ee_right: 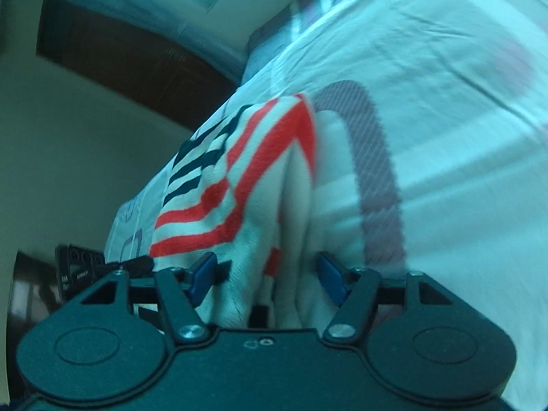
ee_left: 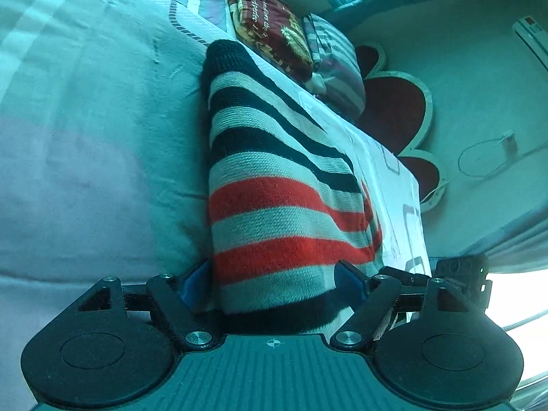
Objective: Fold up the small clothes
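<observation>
Striped knit sweater (ee_left: 274,171) on the bed (ee_left: 85,137), partly lifted & draped btw both grippers; rest trailing over the pale sheet (ee_right: 445,102) toward the pillows (ee_left: 274,30)

Left gripper (ee_left: 274,284): fingers (ee_left: 197,286) apart w/ thick bunch of knit filling the gap, looks clamped on the hem end, black/red/cream bands running away from cam

Right gripper (ee_right: 267,279): fingers (ee_right: 202,279) either side of a gathered fold of same sweater, appears pinched on it; view blurred, so contact not 100% sure

Handling, as judged: soft, floppy, light-to-medium weight; chunky knit = grippy, unlikely to slip, but stretchy & will sag btw holds. Not fragile, though loops could snag on finger edges

Best holds prob. at hem corners or shoulder seams, single/double layer only, keeping tension even so fold line stays straight; avoid grabbing mid-body bunches
</observation>
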{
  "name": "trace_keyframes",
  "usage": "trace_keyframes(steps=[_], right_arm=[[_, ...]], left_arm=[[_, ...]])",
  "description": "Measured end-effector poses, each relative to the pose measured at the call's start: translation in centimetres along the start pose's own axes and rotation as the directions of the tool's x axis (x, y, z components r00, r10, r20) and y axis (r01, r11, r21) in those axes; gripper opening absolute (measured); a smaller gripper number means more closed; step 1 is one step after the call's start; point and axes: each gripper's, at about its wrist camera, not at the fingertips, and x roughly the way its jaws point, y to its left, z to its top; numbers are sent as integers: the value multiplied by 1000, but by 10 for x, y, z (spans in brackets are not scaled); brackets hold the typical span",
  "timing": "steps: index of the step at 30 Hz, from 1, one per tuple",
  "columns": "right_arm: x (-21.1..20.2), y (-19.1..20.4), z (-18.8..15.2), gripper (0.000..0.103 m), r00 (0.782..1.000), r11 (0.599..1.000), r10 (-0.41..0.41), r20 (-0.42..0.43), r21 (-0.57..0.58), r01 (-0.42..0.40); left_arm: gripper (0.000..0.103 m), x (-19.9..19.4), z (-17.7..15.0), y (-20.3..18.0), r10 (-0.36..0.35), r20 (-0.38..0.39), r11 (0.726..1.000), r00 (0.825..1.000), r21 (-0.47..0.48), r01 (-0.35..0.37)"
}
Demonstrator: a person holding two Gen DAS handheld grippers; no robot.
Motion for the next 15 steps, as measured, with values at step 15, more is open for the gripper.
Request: trace_keyframes(steps=[15], right_arm=[[6, -12, -4, 42, 993, 992, 115, -16, 46, -115]], left_arm=[[71, -3, 9, 8, -35, -38, 998, 999, 54, 37]])
